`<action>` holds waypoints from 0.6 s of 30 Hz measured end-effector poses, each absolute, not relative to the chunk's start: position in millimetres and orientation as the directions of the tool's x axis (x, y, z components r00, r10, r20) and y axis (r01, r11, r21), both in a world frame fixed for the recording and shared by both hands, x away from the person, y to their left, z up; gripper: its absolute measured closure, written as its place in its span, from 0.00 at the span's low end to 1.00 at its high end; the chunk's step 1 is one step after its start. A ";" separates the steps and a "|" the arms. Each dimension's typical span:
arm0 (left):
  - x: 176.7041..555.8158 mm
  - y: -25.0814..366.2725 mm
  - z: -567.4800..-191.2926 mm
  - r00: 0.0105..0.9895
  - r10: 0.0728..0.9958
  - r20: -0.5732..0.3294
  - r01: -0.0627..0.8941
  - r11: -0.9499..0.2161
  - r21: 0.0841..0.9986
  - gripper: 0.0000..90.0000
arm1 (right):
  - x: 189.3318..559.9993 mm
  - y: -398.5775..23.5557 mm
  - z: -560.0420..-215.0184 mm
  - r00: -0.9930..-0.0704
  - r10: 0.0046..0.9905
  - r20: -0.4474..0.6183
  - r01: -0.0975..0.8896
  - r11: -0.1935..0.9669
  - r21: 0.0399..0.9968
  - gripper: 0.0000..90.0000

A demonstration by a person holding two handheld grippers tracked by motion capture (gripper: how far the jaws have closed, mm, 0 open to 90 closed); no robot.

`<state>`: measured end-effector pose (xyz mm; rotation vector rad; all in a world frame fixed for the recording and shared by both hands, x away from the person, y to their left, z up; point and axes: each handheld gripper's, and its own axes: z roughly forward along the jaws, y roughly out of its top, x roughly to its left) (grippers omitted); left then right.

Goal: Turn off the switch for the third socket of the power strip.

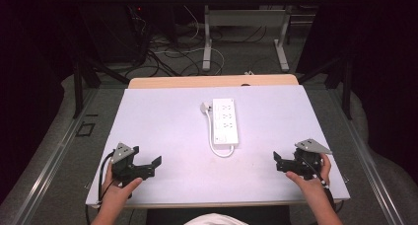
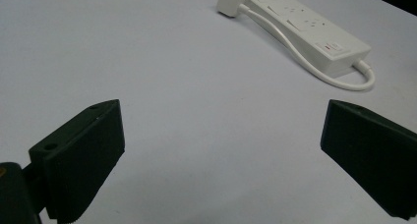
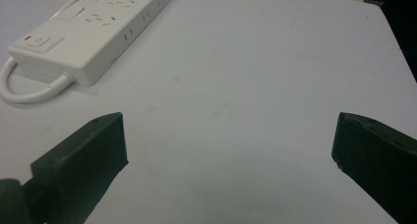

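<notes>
A white power strip [image 1: 225,122] lies flat near the centre of a pale surface [image 1: 162,121], long axis running away from the person, w/ its white cord [image 1: 217,148] looping out of the near end and back up the left side to a white plug [image 1: 205,107] resting just beside the strip's far left corner. In the right gripper view, a rocker switch [image 3: 38,40] w/ a small red mark sits at the strip's near end, rows of sockets beyond it.

The left claw [image 1: 146,168], held in the person's left hand [image 1: 118,190] at the near-left corner of the surface, has its jaws spread wide and holds nothing; it points toward the middle, well apart from the strip. The right claw [image 1: 278,162], gripped by the right hand [image 1: 309,178] at the near-right corner, is likewise wide open and empty, jaws aimed inward at the strip's near end.

Beyond the surface, cables [image 1: 167,52] trail over the floor around a 2nd table's legs [image 1: 207,42].
</notes>
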<state>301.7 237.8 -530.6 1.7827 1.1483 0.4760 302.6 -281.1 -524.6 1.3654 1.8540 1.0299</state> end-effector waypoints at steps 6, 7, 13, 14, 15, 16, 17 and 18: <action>299.5 238.0 -530.3 0.487 0.861 -0.150 0.495 -0.130 0.859 0.03 | 302.1 -278.7 -523.8 -0.280 0.960 -0.019 0.483 0.158 0.861 0.00; 299.3 237.9 -529.9 0.486 0.861 -0.150 0.494 -0.129 0.860 0.03 | 301.8 -278.3 -523.7 -0.284 0.959 -0.015 0.485 0.157 0.860 0.00; 301.1 235.0 -531.5 0.480 0.865 -0.143 0.492 -0.131 0.861 0.04 | 300.9 -276.1 -520.1 -0.296 0.955 -0.018 0.482 0.166 0.861 0.00; 301.2 234.7 -531.6 0.481 0.866 -0.140 0.491 -0.134 0.861 0.04 | 300.8 -275.4 -519.0 -0.298 0.954 -0.022 0.487 0.172 0.856 0.00; 301.1 234.9 -531.3 0.481 0.867 -0.133 0.490 -0.140 0.860 0.04 | 300.8 -275.4 -519.0 -0.298 0.954 -0.022 0.487 0.172 0.856 0.00; 301.3 234.8 -531.2 0.483 0.866 -0.132 0.487 -0.140 0.862 0.04 | 301.6 -275.0 -518.6 -0.305 0.952 -0.027 0.484 0.180 0.856 0.00; 301.2 234.8 -531.1 0.484 0.865 -0.133 0.487 -0.140 0.862 0.04 | 302.4 -272.4 -517.6 -0.310 0.950 -0.025 0.493 0.183 0.851 0.00; 301.2 234.8 -531.1 0.484 0.865 -0.133 0.487 -0.140 0.862 0.04 | 302.4 -272.4 -517.6 -0.310 0.950 -0.025 0.493 0.183 0.851 0.00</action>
